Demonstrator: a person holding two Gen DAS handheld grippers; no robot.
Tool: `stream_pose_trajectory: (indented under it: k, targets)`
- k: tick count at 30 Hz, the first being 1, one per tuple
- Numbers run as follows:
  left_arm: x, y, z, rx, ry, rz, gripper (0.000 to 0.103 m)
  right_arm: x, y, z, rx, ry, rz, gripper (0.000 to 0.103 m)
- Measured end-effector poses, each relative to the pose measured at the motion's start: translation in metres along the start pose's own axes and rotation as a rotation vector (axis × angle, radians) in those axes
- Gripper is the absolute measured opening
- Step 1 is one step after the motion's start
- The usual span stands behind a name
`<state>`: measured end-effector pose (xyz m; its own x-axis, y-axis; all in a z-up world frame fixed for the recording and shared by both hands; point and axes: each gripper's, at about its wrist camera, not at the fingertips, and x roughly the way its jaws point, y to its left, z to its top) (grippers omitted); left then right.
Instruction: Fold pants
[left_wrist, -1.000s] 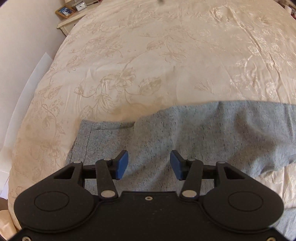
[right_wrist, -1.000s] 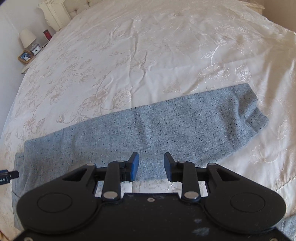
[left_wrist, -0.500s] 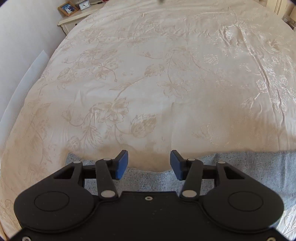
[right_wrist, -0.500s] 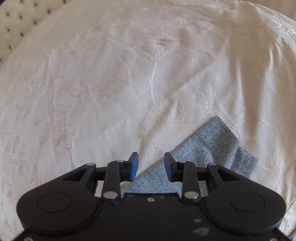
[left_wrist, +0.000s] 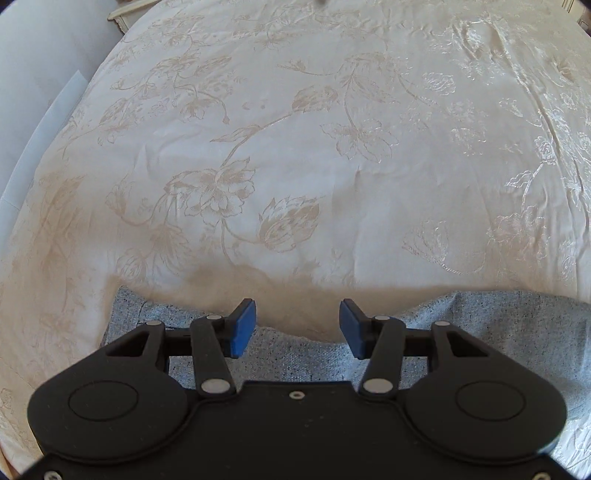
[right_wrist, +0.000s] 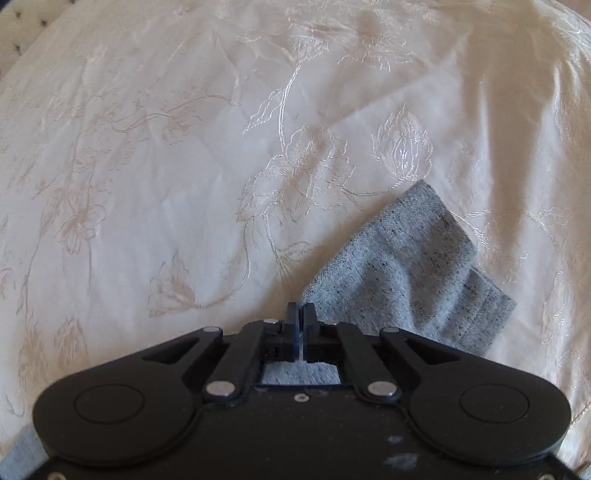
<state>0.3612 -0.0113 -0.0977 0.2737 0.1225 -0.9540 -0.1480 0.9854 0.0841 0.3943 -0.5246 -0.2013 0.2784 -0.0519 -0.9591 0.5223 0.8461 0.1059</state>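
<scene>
Pants (right_wrist: 413, 266) of speckled grey knit lie flat on the cream floral bedspread (left_wrist: 295, 147), and everything here is placed with respect to them. The right gripper (right_wrist: 297, 325) sits at the far edge of the leg near its ribbed cuff, jaws pressed together on that edge — a pinch, I judge, meant to carry the leg end over for a fold. The left gripper (left_wrist: 297, 328) hovers over the pants' far edge towards the other end, blue pads (left_wrist: 242, 328) well apart and holding nothing — probably lined up to take that edge so both ends lift evenly.
</scene>
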Motion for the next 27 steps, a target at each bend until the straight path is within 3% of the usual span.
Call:
stream_pose_trajectory:
  k: [7, 13, 17, 23, 27]
  targets:
    - [0.010, 0.011, 0.004, -0.069, 0.057, -0.056, 0.057, -0.070, -0.059, -0.065, 0.133, -0.049, 0.083, 0.002]
    - [0.015, 0.016, -0.002, -0.083, 0.080, -0.035, 0.057, -0.106, -0.107, -0.124, 0.214, -0.045, 0.050, 0.002]
    - [0.026, 0.016, -0.007, -0.069, 0.133, -0.028, 0.057, -0.122, -0.148, -0.179, 0.287, 0.013, 0.002, 0.002]
    - [0.050, 0.001, -0.006, -0.001, 0.219, 0.053, 0.057, -0.116, -0.159, -0.205, 0.326, 0.042, 0.004, 0.002]
    - [0.059, -0.001, 0.002, -0.057, 0.244, 0.086, 0.058, -0.117, -0.151, -0.202, 0.301, 0.011, 0.011, 0.002]
